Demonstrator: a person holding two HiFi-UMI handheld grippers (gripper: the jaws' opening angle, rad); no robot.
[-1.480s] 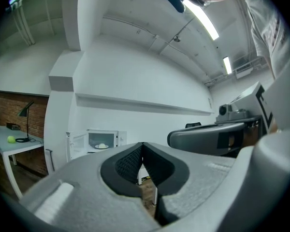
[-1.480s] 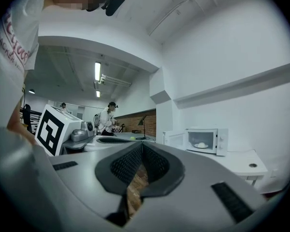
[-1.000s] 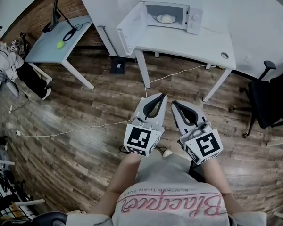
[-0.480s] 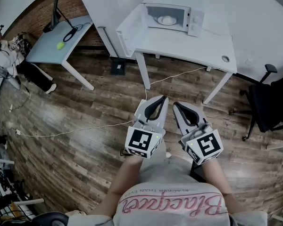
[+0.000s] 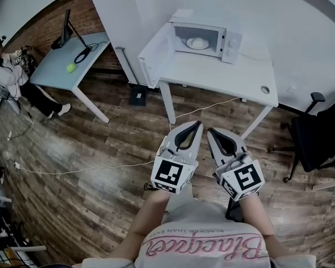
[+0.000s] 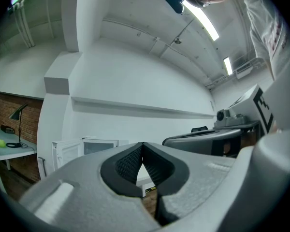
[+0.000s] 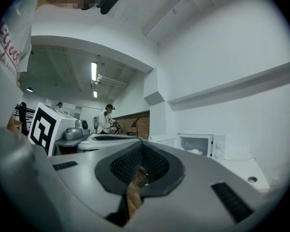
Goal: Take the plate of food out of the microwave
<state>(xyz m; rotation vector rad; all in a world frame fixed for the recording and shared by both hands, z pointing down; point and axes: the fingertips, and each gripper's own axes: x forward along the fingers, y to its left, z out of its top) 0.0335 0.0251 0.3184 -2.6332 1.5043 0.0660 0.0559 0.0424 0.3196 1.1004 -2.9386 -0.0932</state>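
The white microwave (image 5: 206,39) stands on a white table (image 5: 223,74) with its door (image 5: 152,53) swung open to the left. Inside lies a plate of pale food (image 5: 197,42). My left gripper (image 5: 196,124) and right gripper (image 5: 210,132) are held side by side over the wood floor, well short of the table, both shut and empty. In the left gripper view, the jaws (image 6: 142,144) meet at the tips and the microwave (image 6: 99,146) is far ahead. The right gripper view shows shut jaws (image 7: 142,143), the microwave (image 7: 200,146) and the plate (image 7: 195,151).
A light blue desk (image 5: 56,66) with a green ball (image 5: 71,68) and a lamp stands far left, with a person (image 5: 8,77) beside it. A black office chair (image 5: 318,133) is at the right. A cable (image 5: 206,106) trails across the floor under the white table.
Both grippers have moved forward together toward the white table, still shut. The table and microwave now sit lower and nearer in the head view.
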